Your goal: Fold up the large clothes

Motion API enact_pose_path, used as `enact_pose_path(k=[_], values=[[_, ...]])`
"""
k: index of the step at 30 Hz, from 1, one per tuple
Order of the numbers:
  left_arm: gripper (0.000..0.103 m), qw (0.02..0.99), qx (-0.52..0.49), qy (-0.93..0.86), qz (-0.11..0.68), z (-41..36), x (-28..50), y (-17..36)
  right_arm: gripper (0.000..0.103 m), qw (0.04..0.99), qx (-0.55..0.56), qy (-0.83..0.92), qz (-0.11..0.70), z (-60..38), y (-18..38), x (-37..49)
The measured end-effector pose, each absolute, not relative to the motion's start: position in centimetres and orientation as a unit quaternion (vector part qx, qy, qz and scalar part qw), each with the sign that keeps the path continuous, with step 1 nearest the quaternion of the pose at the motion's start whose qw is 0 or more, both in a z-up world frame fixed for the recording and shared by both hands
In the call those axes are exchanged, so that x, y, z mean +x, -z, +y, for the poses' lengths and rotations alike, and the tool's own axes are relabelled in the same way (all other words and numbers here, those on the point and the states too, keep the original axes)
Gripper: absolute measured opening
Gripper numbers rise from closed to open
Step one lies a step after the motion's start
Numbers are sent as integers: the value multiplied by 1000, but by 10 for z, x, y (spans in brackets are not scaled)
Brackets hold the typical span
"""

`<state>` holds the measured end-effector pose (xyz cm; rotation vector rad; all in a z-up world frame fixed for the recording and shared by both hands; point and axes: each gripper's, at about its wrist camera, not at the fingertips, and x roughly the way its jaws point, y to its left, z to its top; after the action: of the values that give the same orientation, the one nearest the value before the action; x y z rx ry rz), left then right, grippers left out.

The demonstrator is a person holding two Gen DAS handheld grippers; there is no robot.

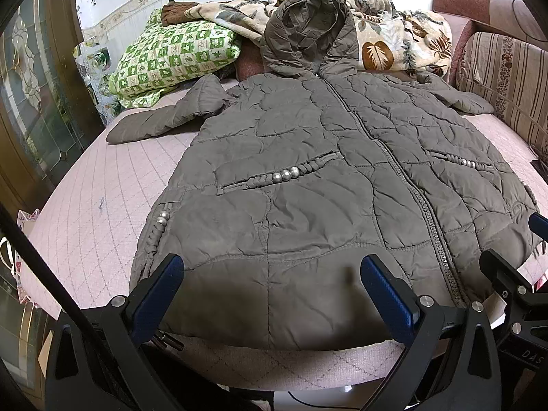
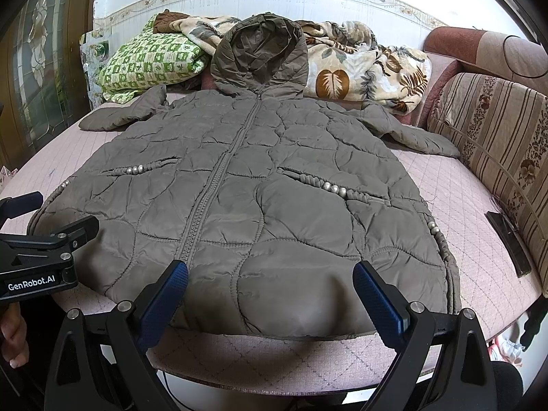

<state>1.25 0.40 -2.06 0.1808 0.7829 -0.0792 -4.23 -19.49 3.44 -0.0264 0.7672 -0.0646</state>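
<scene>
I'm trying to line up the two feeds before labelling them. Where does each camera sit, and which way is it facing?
Left wrist: on the left gripper at the bed's near edge, facing the coat's left half; own open fingers show, plus the right gripper at right.
Right wrist: on the right gripper beside it, facing the coat's right half; own open fingers show, plus the left gripper and a hand at left.
Shared: coat, hood, green pillow, leaf blanket, each other's gripper.

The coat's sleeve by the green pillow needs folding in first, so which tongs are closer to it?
Probably the left tongs. They hang open over the coat hem on the side where that sleeve lies. The right tongs, also open, sit past the zipper, nearer the other sleeve.
</scene>
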Motion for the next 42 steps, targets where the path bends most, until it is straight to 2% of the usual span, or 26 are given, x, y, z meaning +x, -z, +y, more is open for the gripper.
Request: enact_pose_path(k=[31, 38, 42], values=[[103, 918, 92, 38, 384, 4, 15, 23, 99, 928, 3, 29, 372, -198, -33, -39], [103, 930, 83, 39, 355, 3, 28, -2, 99, 943, 15, 25, 331, -218, -67, -42], [103, 938, 79, 57, 334, -12, 59, -29, 99, 946, 63, -4, 318, -259, -101, -28]])
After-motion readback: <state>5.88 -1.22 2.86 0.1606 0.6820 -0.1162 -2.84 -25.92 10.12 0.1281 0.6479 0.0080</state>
